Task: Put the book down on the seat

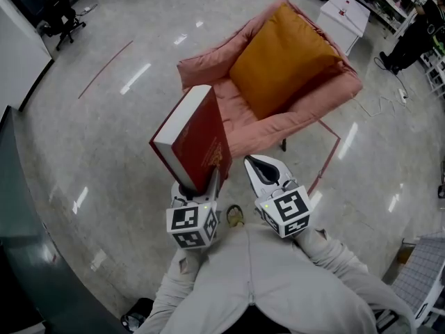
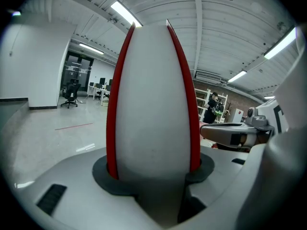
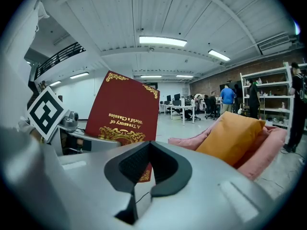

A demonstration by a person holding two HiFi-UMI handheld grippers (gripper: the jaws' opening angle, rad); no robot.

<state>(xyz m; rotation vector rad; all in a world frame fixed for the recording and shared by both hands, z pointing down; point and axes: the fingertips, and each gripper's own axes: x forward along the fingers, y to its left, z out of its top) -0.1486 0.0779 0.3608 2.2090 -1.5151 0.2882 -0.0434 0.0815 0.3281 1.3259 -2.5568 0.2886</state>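
**While book hangs short of the chair**

Since the left gripper [image 1: 198, 188] is clamped on the red book [image 1: 191, 138] at its lower end (page edge toward that gripper's camera), the book stands upright in the air, near the pink armchair [image 1: 306, 120] but not over its seat. Right gripper [image 1: 256, 164] pinched together, empty. Done: pickup. Left, by my reckoning: close in, lay book by orange cushion [image 1: 281, 58], let go.
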